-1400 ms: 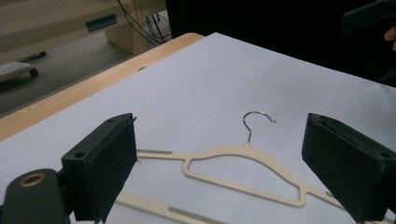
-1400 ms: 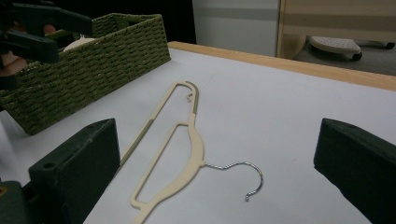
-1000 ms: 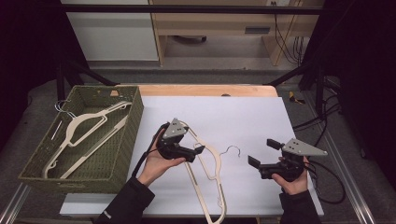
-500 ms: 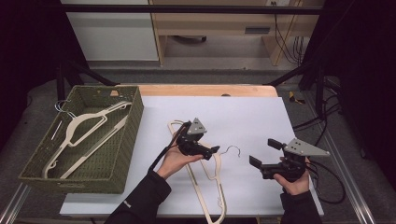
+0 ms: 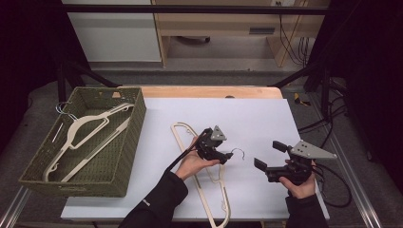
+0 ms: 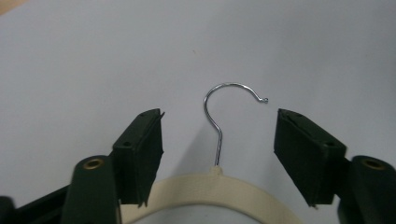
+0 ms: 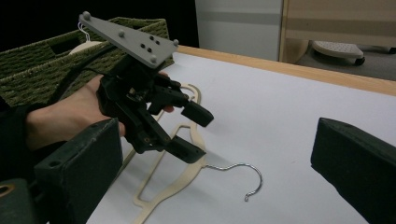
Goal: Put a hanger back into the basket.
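Pick-up of a cream hanger point(image 5: 204, 176) from the white worktop point(image 5: 266, 118), grasp stage. The hanger lies flat near the front middle of the worktop, its wire hook point(image 6: 224, 109) pointing toward the person's right. The left tongs point(image 5: 222, 154) are lowered over the hanger's neck; in the left gripper view the 2 black jaws stand 1 on each side of the hook's stem, above the cream shoulder, with clear gaps to the metal. The jaws have just been closing, the hook between them, but the pads do not yet press on it (so the hanger is not gripped and rests wholly on the worktop). The right tongs point(image 5: 268, 159) are held level just beside the hook's open end, jaws wide apart and empty, as the right gripper view confirms.

A green woven basket point(image 5: 35, 164) stands at the left edge of the worktop and already holds 2 similar hangers point(image 5: 88, 128), which suggests that this 1 is bound for the same place.

Judged next move: close the left jaws fully on the neck where stem meets shoulder. The stem is thin and smooth wire, so a grip on it alone may let the hanger swing or slip; catching the cream neck should give a firmer hold before lifting toward the basket.
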A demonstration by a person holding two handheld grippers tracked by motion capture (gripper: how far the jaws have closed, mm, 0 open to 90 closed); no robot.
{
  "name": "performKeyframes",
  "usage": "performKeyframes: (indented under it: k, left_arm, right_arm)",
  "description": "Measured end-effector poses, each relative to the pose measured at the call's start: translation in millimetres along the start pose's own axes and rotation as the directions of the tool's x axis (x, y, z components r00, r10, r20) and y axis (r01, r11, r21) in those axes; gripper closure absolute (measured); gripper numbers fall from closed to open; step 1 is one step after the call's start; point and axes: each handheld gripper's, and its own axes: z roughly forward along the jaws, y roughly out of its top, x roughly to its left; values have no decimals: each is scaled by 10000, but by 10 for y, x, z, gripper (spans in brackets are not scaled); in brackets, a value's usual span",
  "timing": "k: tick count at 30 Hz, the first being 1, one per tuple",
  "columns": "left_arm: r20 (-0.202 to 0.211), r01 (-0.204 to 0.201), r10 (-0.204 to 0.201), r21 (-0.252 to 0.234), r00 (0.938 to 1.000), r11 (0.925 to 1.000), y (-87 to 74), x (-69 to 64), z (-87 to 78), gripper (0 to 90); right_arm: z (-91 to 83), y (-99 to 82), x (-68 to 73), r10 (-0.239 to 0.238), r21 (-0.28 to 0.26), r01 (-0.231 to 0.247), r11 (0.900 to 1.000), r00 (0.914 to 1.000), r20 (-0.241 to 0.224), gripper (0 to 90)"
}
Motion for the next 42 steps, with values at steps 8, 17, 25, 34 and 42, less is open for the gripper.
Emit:
performKeyframes:
  k: [8, 17, 25, 34, 42]
  left_arm:
    - [208, -129, 116, 620, 9997, 9980, -67, 17, 188, 542]
    - [245, -318, 298, 845, 9993, 9959, -104, 4, 284, 715]
    - [362, -53, 17, 1001, 9993, 9950, -90, 21, 294, 801]
    - [335, -100, 63, 1106, 9994, 9938, -72, 19, 303, 885]
    - [296, -393, 365, 1005, 9989, 9942, -71, 12, 270, 889]
  right_arm:
    - [13, -2, 2, -16, 34, 16, 10000, 10000, -13, 32]
    - [14, -3, 1, -38, 54, 38, 10000, 10000, -87, 38]
    - [26, -4, 3, 1, 65, 0, 10000, 10000, -88, 41]
    - [83, -19, 16, 85, 247, -78, 9997, 9996, -256, 45]
    - [213, -73, 73, 195, 581, -163, 9982, 9983, -552, 81]
